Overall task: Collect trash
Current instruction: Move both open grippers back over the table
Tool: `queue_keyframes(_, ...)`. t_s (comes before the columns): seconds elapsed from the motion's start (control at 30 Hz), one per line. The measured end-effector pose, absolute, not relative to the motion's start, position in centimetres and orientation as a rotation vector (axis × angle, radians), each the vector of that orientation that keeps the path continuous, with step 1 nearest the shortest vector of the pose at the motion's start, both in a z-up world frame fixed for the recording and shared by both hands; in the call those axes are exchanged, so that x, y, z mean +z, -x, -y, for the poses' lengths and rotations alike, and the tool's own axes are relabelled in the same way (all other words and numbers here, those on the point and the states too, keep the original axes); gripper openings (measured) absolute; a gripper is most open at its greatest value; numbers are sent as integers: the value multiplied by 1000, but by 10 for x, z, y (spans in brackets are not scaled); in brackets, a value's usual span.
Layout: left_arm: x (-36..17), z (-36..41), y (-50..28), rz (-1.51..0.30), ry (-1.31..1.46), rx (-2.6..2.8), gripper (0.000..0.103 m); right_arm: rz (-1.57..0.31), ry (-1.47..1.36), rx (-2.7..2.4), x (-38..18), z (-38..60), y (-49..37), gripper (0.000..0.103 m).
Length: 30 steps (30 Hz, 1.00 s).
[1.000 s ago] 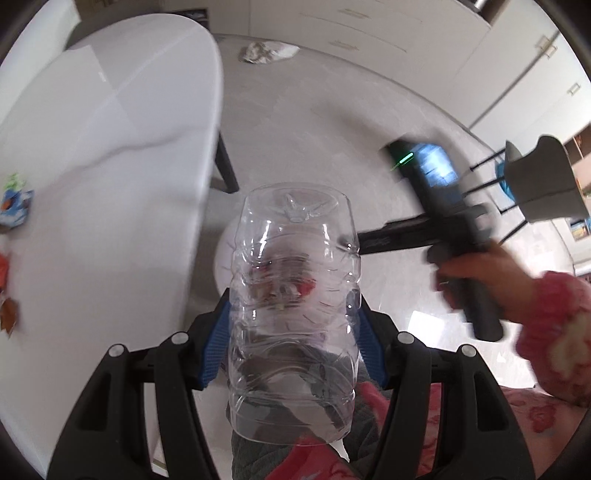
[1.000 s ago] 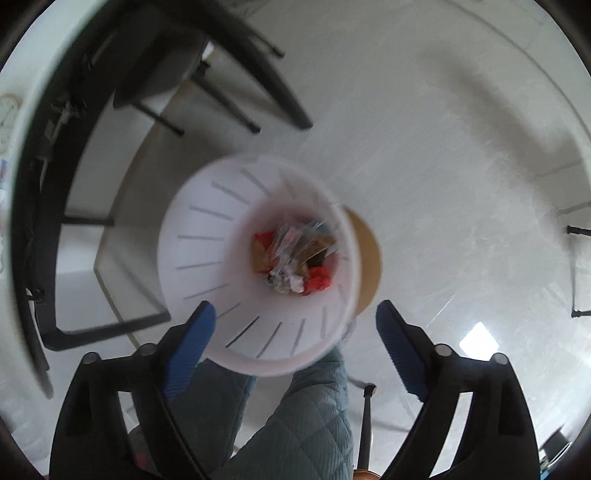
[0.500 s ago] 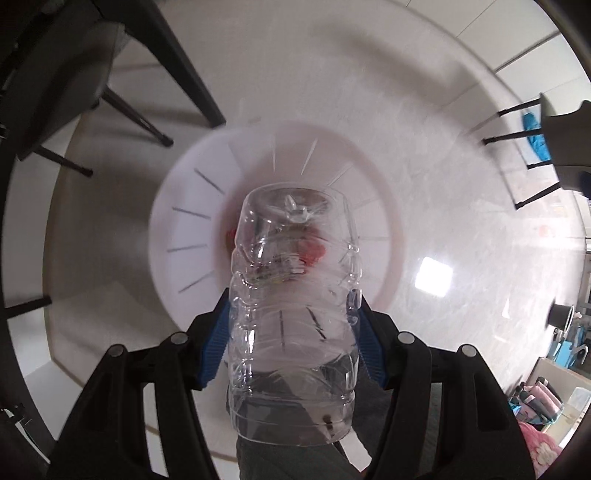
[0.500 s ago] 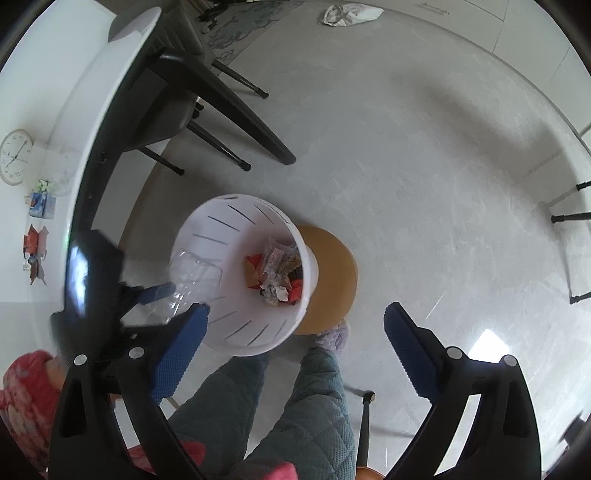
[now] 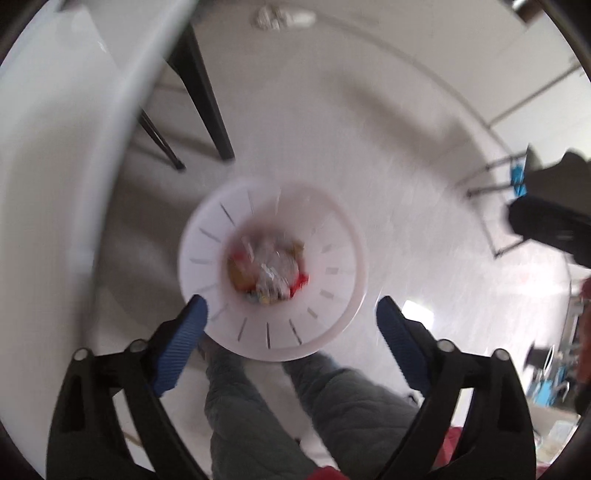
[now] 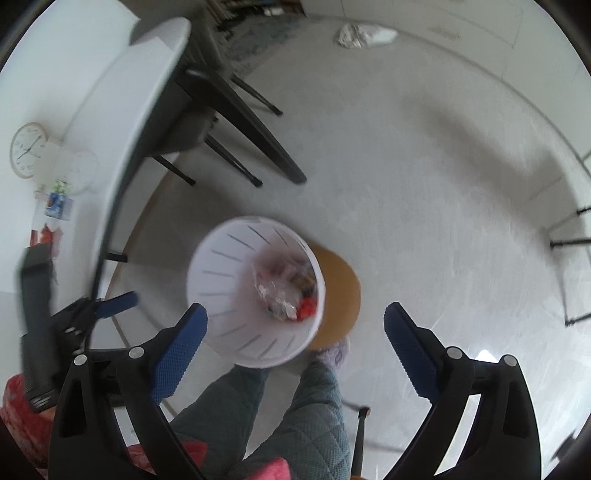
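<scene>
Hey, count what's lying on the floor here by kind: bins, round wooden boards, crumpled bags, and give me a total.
White bin: 1
Round wooden board under the bin: 1
Crumpled white bag on the far floor: 1
Total: 3

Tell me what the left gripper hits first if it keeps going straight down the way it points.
The left gripper, its jaws opening with nothing between them, points steeply down at the white bin. It would probably pass the rim and meet the clear bottle lying atop the trash inside; depth is hard to judge through the blur.
</scene>
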<state>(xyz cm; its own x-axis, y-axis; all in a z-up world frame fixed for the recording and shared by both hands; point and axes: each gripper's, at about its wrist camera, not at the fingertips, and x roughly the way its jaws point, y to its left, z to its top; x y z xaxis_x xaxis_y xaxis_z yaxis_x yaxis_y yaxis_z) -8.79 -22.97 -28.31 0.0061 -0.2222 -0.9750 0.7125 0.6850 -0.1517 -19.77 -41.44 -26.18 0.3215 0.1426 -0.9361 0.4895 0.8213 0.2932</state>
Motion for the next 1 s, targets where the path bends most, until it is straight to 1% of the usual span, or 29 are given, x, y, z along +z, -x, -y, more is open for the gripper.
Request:
queue_keyframes(0.1, -227, 216, 86, -1298, -389, -761, 95, -1188, -558, -230, -229, 406, 191, 96)
queue_keyframes(0.23, -172, 190, 79, -1202, -325, -722, 95, -1096, -494, -213, -182, 390, 182, 96)
queue_keyframes(0.3, -145, 171, 72, -1153, -288, -687, 95, -1038, -455, -195, -155, 379, 178, 99)
queue_keyframes(0.43, -105, 136, 63, -1071, -226, -611, 95, -941, -392, -156, -112, 358, 167, 100)
queue_keyframes(0.6, -87, 98, 52, -1021, -187, -528, 95, -877, -365, -85, -87, 329, 144, 100)
queue_keyframes(1.0, -95, 15, 6, -1050, -54, -353, 95, -916, -293, 24, -85, 266, 96, 100)
